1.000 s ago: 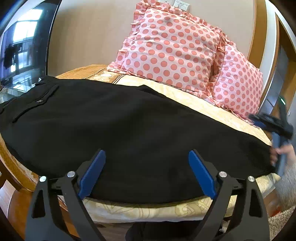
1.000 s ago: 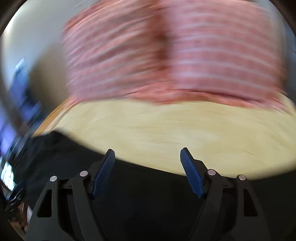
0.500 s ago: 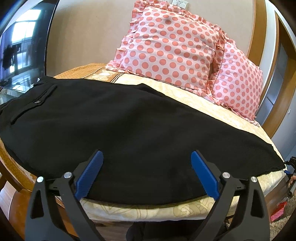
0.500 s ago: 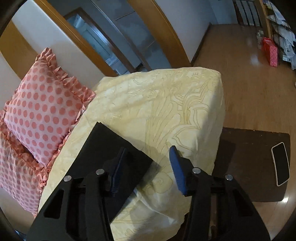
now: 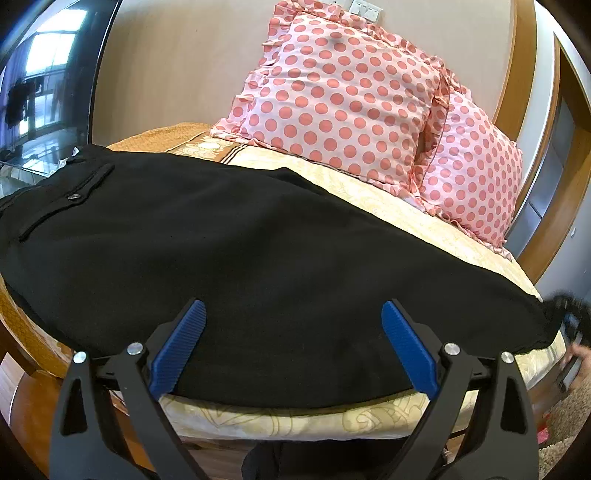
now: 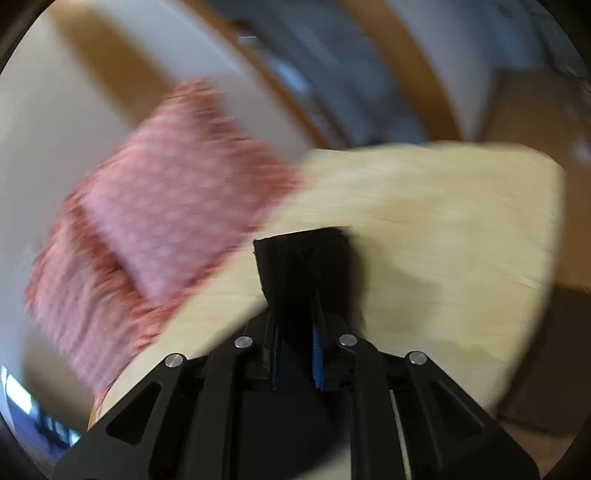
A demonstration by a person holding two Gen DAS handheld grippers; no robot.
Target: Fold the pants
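black pants [image 5: 258, 266] lie flat across my yellow bed [image 5: 424, 221].
two dotted pink pillows [image 5: 347, 92] lean on the beige wall [image 5: 177, 59]. my left gripper [image 5: 291, 343] is spread wide over them; my right gripper [image 6: 297, 347] pinches their hem.

Pants [image 5: 258, 266]: one pair, black, spread across the bed; one button [image 5: 75, 197] counted near the waist end. Pillows: two, pink with darker pink dots, one large pillow [image 5: 343, 96] in front and a second pillow [image 5: 476, 177] partly behind it on the right. Bed [image 5: 388, 206]: one, with one yellow patterned cover. Grippers: two, a left gripper [image 5: 291, 343] with two blue pads, and a right gripper [image 6: 295, 350], also two-fingered. Window [image 5: 40, 81]: one, at far left. Wall switch plate [image 5: 364, 8]: one, above the pillows. The right wrist view is motion-blurred; only one pink pillow shape can be counted there, and one black fabric end.
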